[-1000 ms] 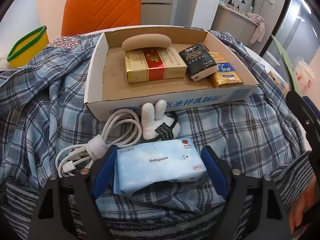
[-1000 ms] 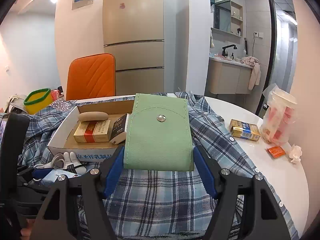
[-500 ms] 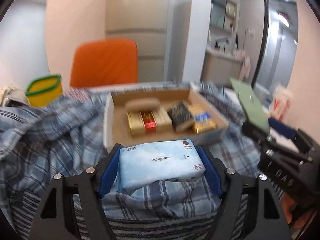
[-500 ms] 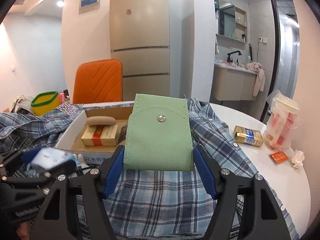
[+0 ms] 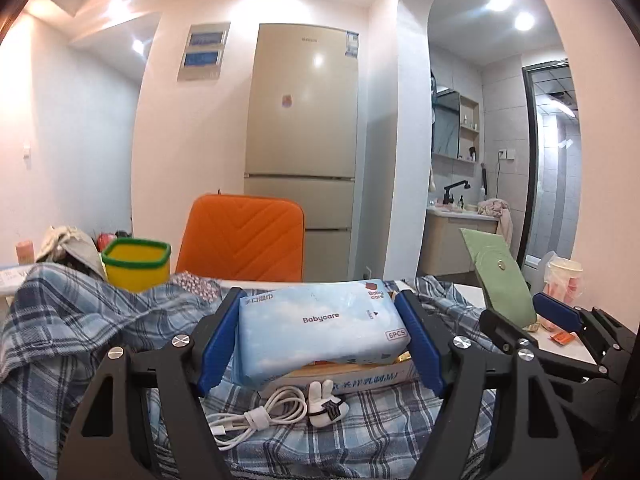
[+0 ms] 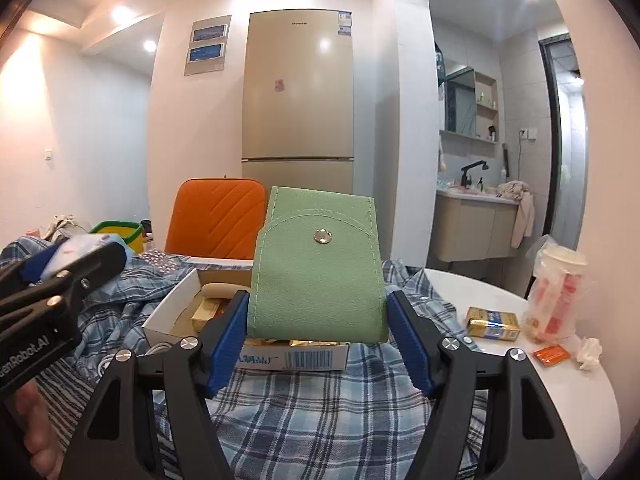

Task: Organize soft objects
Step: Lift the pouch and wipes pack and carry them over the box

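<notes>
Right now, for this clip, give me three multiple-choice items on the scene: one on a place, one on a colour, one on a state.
1. Where does the white cable lie?
A. on the plaid cloth in front of the cardboard box
B. inside the box
C. on the orange chair

2. What colour is the pouch in the right hand-held gripper?
A. orange
B. green
C. white

3. What is the left hand-held gripper doing?
A. hanging open
B. shut on nothing
C. shut on the wipes pack

Answers: 1 A, the cable is coiled on the cloth below the box front; 2 B, green with a metal snap; 3 C, both blue pads press the pack's ends.
</notes>
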Demonstrator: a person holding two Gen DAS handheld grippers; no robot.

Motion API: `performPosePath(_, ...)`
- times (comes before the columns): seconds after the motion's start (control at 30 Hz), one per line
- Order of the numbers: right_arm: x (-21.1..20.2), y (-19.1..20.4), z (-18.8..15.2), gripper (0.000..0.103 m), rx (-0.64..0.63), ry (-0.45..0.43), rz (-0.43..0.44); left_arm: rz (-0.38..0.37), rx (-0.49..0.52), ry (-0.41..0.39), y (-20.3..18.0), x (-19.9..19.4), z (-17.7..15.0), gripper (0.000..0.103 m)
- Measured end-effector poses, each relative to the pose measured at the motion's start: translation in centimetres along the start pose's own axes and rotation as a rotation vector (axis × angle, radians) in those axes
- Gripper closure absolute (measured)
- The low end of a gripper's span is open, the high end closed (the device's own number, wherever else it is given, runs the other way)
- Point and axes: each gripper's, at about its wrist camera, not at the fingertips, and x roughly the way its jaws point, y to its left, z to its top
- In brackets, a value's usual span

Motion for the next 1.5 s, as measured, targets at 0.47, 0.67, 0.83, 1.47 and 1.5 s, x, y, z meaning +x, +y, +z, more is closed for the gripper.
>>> performPosePath(0.47,-2.9,-0.2,1.8,0.032,0.008,-0.158,-0.007,0.063,0.020,-0.202,-0.3,-4.0,1.6,0.029)
performPosePath(0.67,-2.7,0.6,4.5,0.032,-0.025,-0.260,-0.018,0.062,0.025,-0.259,-0.1,-3.4,3.0,0.029)
performPosePath(0.83,-1.8,0.3,5.8,0.032,-0.010,-0.344,-0.049,0.056,0.016,-0.280,0.2,-1.2,3.6,0.029)
performPosePath(1.47,6.7,-0.4,3.6,0.032,0.025,-0.192,-0.008,0.046,-0.007,-0.145,1.3,6.5,1.5,0.029)
performPosePath(1.5,7.0,-0.5,3.6,0.032,0.028,-0.180,0.003,0.052,0.004,-0.140,1.1,6.7,1.4,0.029)
